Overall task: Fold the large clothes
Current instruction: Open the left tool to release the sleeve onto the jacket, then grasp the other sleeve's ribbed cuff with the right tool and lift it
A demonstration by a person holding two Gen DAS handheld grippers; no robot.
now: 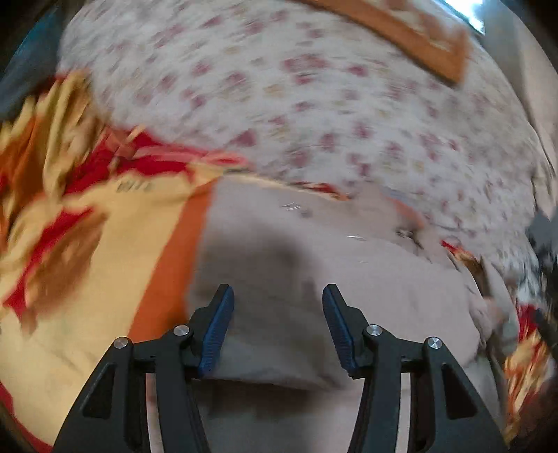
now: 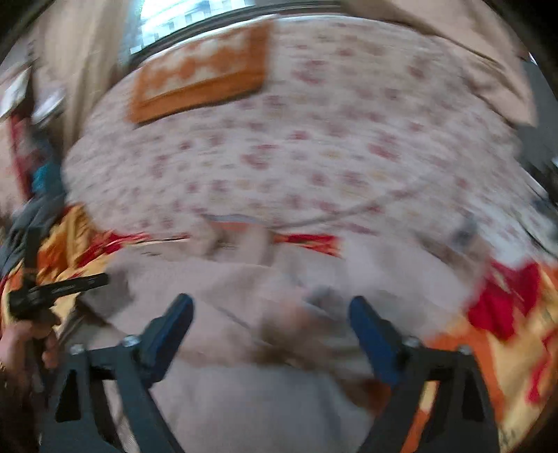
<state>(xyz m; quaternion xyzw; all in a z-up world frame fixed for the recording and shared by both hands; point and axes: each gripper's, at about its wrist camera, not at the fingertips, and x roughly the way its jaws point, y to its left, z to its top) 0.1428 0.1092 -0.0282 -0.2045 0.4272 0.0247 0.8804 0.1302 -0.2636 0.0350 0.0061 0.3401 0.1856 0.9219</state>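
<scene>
A large pale beige garment (image 1: 314,251) lies spread on a yellow, red and orange patterned blanket (image 1: 104,223). My left gripper (image 1: 277,289) hovers over the garment's near part, jaws open, with nothing pinched between the blue pads. In the right wrist view the same garment (image 2: 216,278) fills the lower middle, much blurred. My right gripper (image 2: 272,299) hangs above it with jaws wide open and only loose cloth below them. The left gripper (image 2: 59,287) shows at the left edge of that view, held by a hand (image 2: 21,345).
A floral bed sheet (image 1: 314,104) covers the bed beyond the blanket. An orange and white cushion (image 2: 202,73) lies at the far side near a bright window (image 2: 181,17). Pale curtains (image 2: 453,41) hang at the back right. Both views are motion-blurred.
</scene>
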